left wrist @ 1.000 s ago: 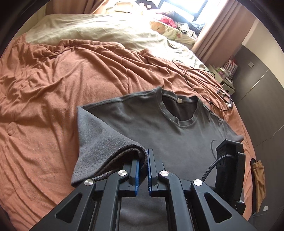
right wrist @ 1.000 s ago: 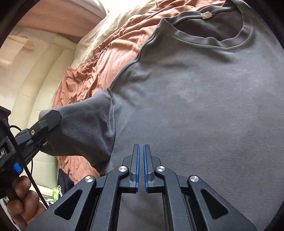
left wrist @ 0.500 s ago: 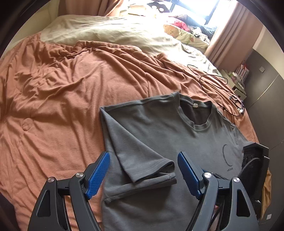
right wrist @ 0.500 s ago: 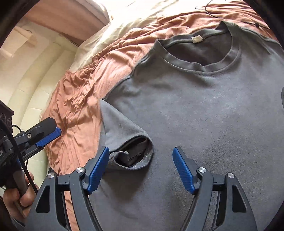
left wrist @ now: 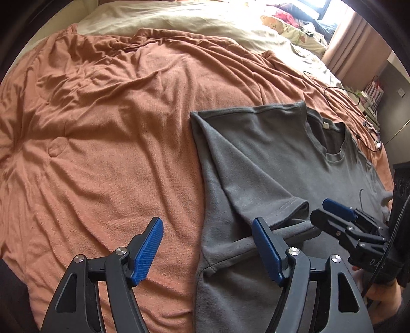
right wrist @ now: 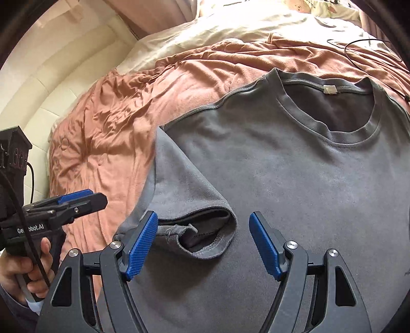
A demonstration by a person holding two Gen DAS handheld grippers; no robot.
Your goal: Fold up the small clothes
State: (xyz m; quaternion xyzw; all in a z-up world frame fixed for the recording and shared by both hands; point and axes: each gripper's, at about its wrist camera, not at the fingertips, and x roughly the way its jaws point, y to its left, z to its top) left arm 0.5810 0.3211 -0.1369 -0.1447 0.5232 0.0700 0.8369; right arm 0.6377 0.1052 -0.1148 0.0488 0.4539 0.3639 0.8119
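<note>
1. grey t-shirt [right wrist: 294, 179] lies front up on the rust-orange bedspread [left wrist: 115, 128] of the bed, collar [right wrist: 333, 133] at the far end, white neck label showing.
2. one short sleeve [right wrist: 189, 194] is folded inward over the chest; its cuff lies open and a little rumpled (inner hem visible in the right wrist view).
3. left gripper [left wrist: 207, 249]: jaws apart and closing at this moment, nothing pinched. one blue pad hangs over bare bedspread, the other over the shirt's side edge near the folded sleeve; contact with the cloth cannot be told.
4. right gripper [right wrist: 203, 246]: jaws apart, nothing clamped. it hangs above the shirt with the sleeve cuff showing between the two pads.
5. in the left wrist view the right gripper [left wrist: 340, 217] appears just past the sleeve cuff, over the chest.
6. a hand [right wrist: 25, 269] grips the handle of the left gripper [right wrist: 74, 201], seen beside the shirt over the bedspread.
7. cream sheet [left wrist: 179, 23] covers the far part of the bed; a black cable [left wrist: 340, 94] lies beyond the collar.
</note>
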